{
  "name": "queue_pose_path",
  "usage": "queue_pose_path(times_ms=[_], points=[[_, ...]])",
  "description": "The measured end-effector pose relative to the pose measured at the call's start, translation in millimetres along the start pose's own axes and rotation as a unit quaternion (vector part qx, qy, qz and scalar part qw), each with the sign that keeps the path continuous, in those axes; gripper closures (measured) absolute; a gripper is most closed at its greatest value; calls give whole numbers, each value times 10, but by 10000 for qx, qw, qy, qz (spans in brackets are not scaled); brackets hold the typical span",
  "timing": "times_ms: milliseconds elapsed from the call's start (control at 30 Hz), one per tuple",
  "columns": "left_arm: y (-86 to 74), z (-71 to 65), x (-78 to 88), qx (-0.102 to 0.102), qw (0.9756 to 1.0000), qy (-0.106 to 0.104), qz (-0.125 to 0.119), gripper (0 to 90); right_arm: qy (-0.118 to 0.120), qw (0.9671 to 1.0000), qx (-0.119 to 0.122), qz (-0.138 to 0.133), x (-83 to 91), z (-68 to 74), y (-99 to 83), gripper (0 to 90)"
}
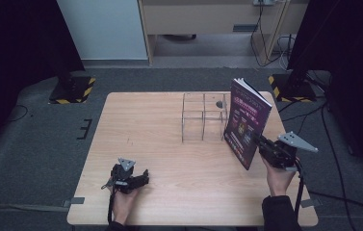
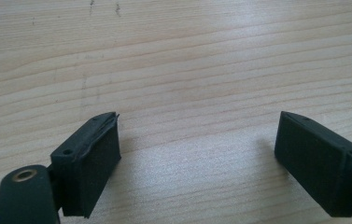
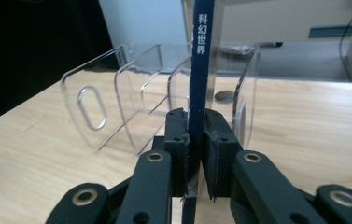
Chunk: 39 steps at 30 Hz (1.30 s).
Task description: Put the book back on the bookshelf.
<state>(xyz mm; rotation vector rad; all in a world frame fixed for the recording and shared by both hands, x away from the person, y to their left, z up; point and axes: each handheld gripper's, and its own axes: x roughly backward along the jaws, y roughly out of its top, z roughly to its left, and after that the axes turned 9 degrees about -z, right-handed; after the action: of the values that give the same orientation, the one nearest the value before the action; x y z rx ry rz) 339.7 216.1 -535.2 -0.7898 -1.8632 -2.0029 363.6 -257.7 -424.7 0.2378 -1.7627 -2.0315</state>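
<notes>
A purple magazine (image 1: 245, 122) stands upright over the right part of the wooden table (image 1: 160, 120), just right of a clear acrylic divider rack (image 1: 203, 118). My right gripper (image 1: 256, 140) is shut on its lower spine edge. In the right gripper view the dark blue spine (image 3: 200, 56) rises between the pads of the right gripper (image 3: 196, 135), with the rack's clear partitions (image 3: 117, 102) right behind it. My left gripper (image 1: 143, 177) rests near the table's front left edge. In the left gripper view the left gripper (image 2: 197, 154) is open over bare wood (image 2: 187, 70).
Black stand bases with yellow-black stripes sit on the floor at the back left (image 1: 73, 89) and back right (image 1: 290, 86). Cables (image 1: 333, 144) run along the floor to the right. A small dark round thing (image 1: 219, 104) lies behind the rack.
</notes>
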Motion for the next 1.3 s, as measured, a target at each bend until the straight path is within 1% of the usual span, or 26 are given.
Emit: queue_pose_path(times_ms=[133, 300, 333, 433, 567, 733, 800, 933, 1000, 1100, 1167, 1233, 1267, 1300], points=[[0, -1, 0, 4, 10000, 8, 0, 132, 18, 10000, 11, 93, 60, 28, -48, 809], [0, -2, 0, 5, 10000, 9, 0, 132, 56, 9998, -71, 151, 139, 13, -137, 804], [0, -2, 0, 4, 10000, 9, 0, 132, 80, 9997, -112, 202, 150, 3, -150, 805], [0, -2, 0, 4, 10000, 9, 0, 132, 56, 9995, -72, 295, 187, -3, -179, 800], [0, -2, 0, 5, 10000, 10, -1, 132, 55, 9992, -9, 406, 189, -2, -232, 773], [0, -3, 0, 5, 10000, 10, 1, 130, -35, 9996, -31, 274, 208, -20, -172, 719], [0, -3, 0, 6, 10000, 10, 1, 130, -65, 9999, -35, 138, 211, -37, -129, 683], [0, -3, -1, 6, 10000, 11, 1, 130, -96, 9999, -79, -11, 197, -57, -25, 670], [0, -3, -1, 6, 10000, 11, 1, 130, -135, 9999, -64, -30, 169, -55, 31, 670], [0, -3, -1, 6, 10000, 10, 0, 130, -175, 9998, -121, 23, 115, -50, 70, 711], [0, -3, -1, 6, 10000, 11, 1, 130, -183, 9996, -205, 66, 90, -36, 64, 750], [0, -3, -1, 6, 10000, 11, 0, 130, -256, 9992, -296, 101, 75, -18, 64, 804], [0, -3, -1, 6, 10000, 10, 1, 130, -312, 9988, -367, 116, 67, -9, 70, 821], [0, -3, -1, 5, 10000, 10, 1, 130, -321, 9985, -422, 107, 59, -6, 71, 831]])
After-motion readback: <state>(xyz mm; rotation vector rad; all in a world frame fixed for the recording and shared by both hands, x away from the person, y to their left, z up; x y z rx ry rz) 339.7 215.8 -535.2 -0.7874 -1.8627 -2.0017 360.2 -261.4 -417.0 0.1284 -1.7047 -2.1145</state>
